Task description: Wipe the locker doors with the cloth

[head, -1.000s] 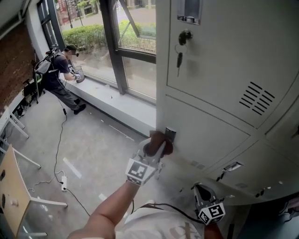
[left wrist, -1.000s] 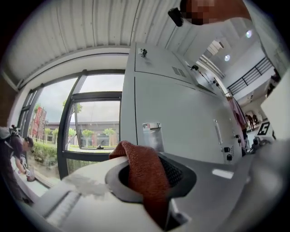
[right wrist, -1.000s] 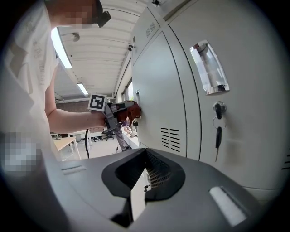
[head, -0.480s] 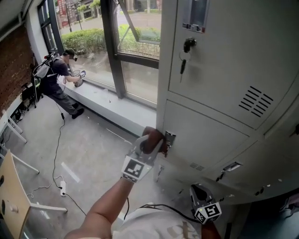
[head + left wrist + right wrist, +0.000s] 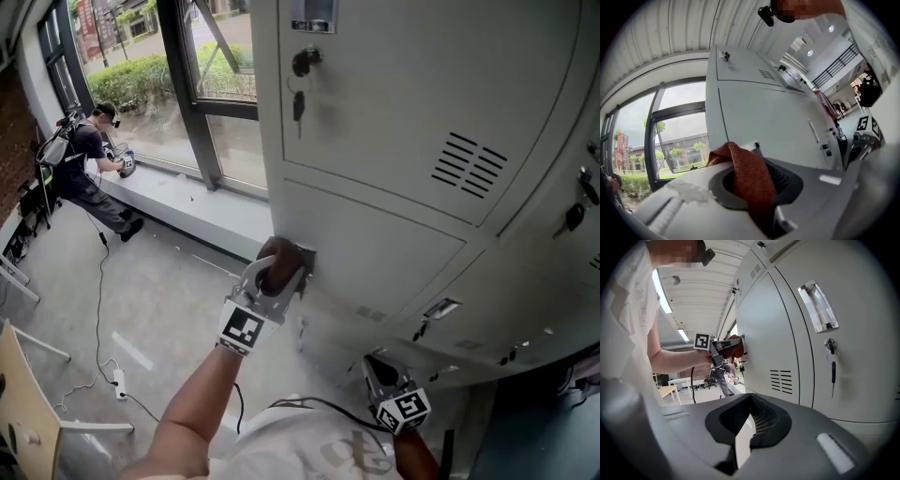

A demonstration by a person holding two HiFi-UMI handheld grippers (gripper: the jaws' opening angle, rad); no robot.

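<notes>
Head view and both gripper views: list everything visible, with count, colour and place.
lockers: one bank, light grey, fills the right of the head view
key: one, dark, hanging from the upper door's lock
vent slots: one group, dark, on the upper door
cloth: one, rust-red, at the left edge of a locker door
window: dark frame, upper left
other person: one, dark clothes, at the window sill
power strip: one, white, on the grey floor
table: one, pale wood, bottom left
left gripper: grey, shut on the cloth, at the door
right gripper: grey, jaws together and empty, held low
</notes>
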